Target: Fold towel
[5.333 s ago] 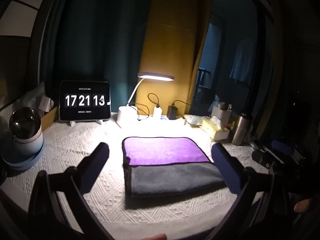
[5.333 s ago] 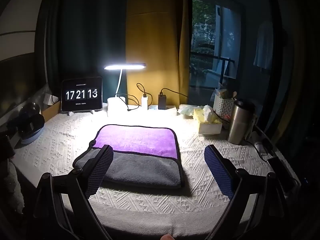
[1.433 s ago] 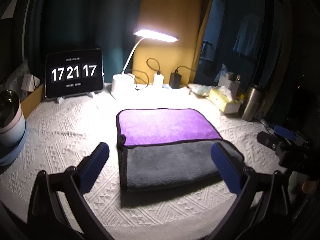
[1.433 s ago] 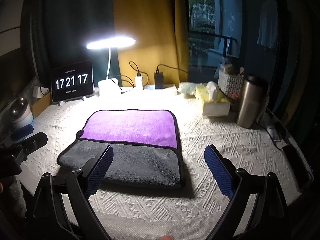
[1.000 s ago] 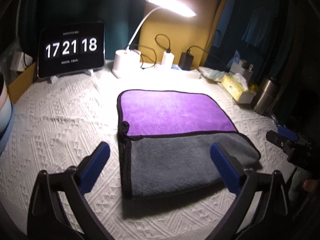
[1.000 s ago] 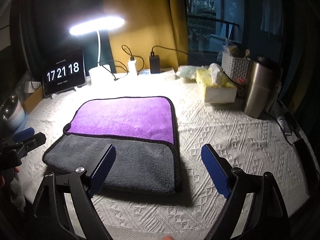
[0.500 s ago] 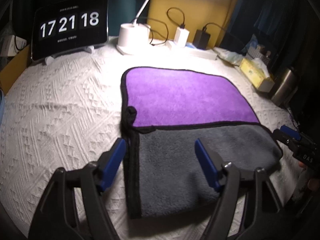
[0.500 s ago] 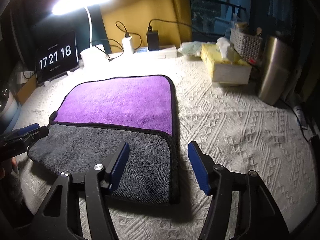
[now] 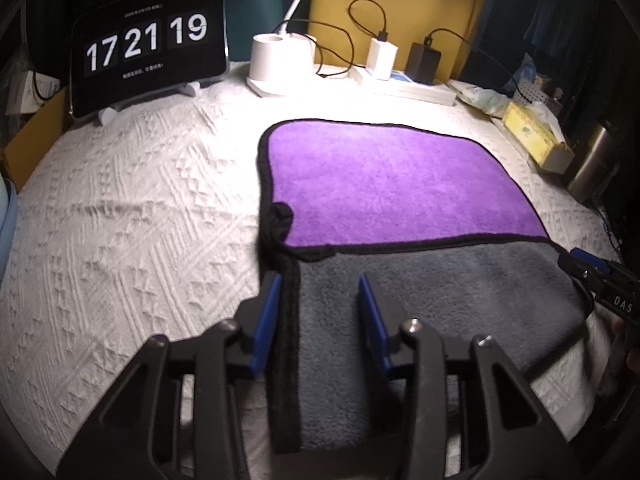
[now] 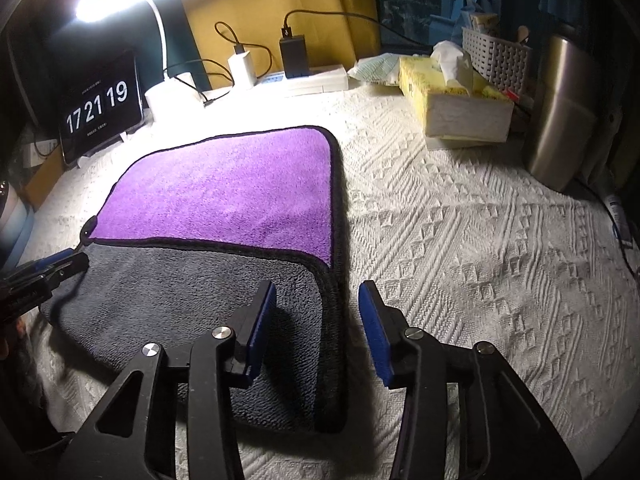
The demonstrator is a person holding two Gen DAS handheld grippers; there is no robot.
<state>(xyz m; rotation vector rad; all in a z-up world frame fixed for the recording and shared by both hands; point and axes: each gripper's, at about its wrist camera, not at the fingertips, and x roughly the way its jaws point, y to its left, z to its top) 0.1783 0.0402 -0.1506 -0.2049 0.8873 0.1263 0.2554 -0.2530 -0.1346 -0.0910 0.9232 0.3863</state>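
A towel, purple on one face (image 9: 392, 184) and grey on the other (image 9: 432, 312), lies on the white textured tablecloth with its near part folded over, grey side up. My left gripper (image 9: 318, 300) is open, its jaws partly closed, straddling the towel's black-edged near left corner. My right gripper (image 10: 318, 304) is open the same way, straddling the towel's near right edge (image 10: 332, 340). Neither grips the cloth. The right gripper's tip shows in the left wrist view (image 9: 588, 268); the left gripper's tip shows in the right wrist view (image 10: 52, 266).
A clock tablet (image 9: 148, 44) stands at the back left. A lamp base (image 9: 276, 62), chargers (image 9: 402, 58) and a power strip line the back. A yellow tissue box (image 10: 452, 100), a white basket (image 10: 494, 56) and a steel flask (image 10: 564, 108) stand at the right.
Both grippers have come down and forward to the towel's near corners. Their jaws have narrowed from wide open to a smaller gap around the towel edges.
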